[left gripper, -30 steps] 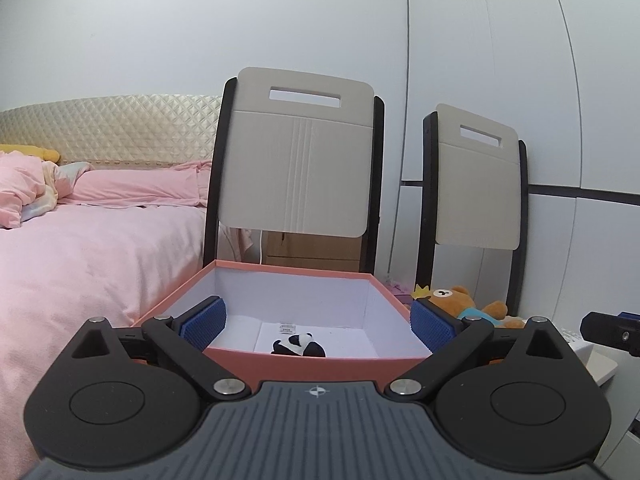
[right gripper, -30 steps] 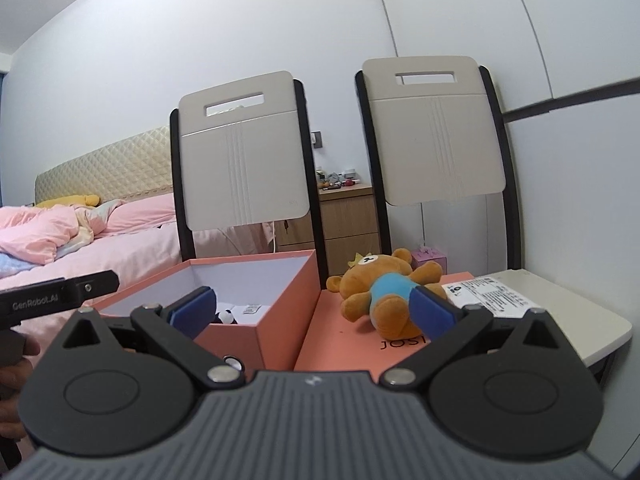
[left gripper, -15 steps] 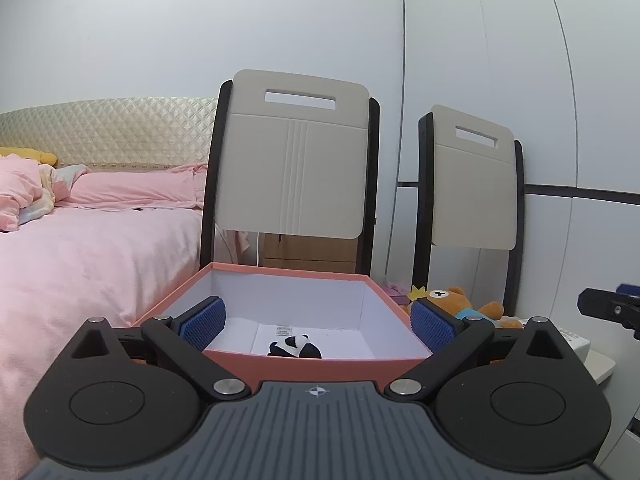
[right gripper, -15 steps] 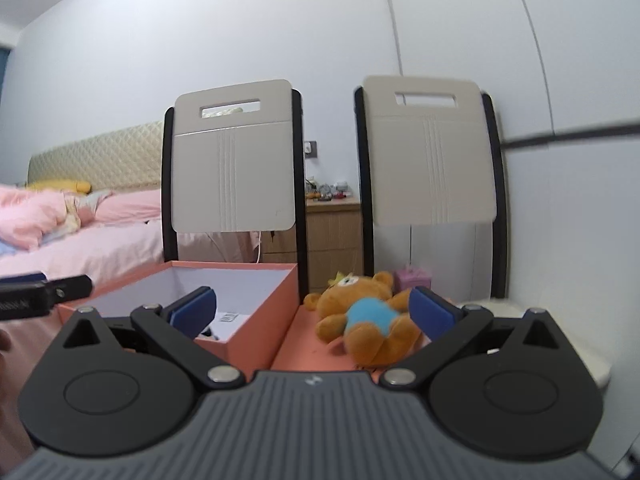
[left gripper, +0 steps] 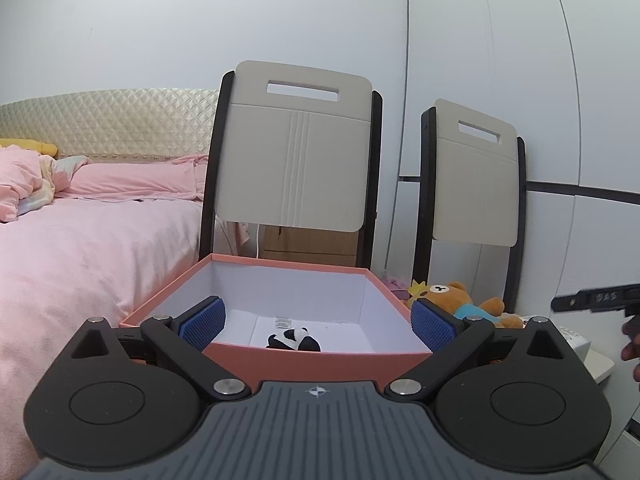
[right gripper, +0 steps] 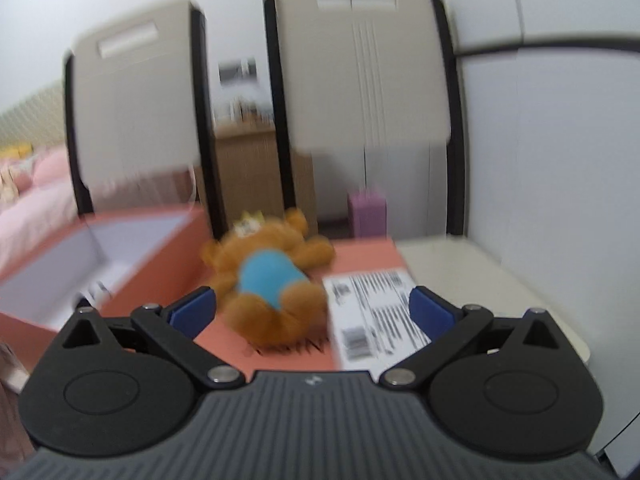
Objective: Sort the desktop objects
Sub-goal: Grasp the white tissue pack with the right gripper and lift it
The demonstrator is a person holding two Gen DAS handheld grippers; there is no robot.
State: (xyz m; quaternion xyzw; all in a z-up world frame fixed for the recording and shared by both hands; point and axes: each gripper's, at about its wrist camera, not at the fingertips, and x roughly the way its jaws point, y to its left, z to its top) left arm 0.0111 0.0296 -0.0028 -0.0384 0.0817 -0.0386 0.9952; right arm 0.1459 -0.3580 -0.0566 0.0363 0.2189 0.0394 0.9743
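An open salmon-pink box [left gripper: 312,362] with a white inside stands before my left gripper [left gripper: 318,320], which is open and empty just short of its near wall. A small panda toy [left gripper: 294,340] lies on the box floor. A brown teddy bear in a blue shirt [right gripper: 272,280] lies on the pink box lid [right gripper: 360,252] right of the box [right gripper: 132,248]. My right gripper [right gripper: 312,312] is open and empty, its blue fingers either side of the bear's legs. The bear also shows in the left wrist view [left gripper: 456,300].
A white shipping label [right gripper: 372,312] lies on the lid beside the bear. Two beige chair backs [left gripper: 296,152] [left gripper: 474,184] stand behind the table. A pink bed [left gripper: 80,248] is to the left. The white table edge [right gripper: 520,292] runs along the right.
My right gripper has moved forward and down toward the bear, which now looks bigger and sits between the fingers; the view is motion-blurred. My left gripper has barely moved.
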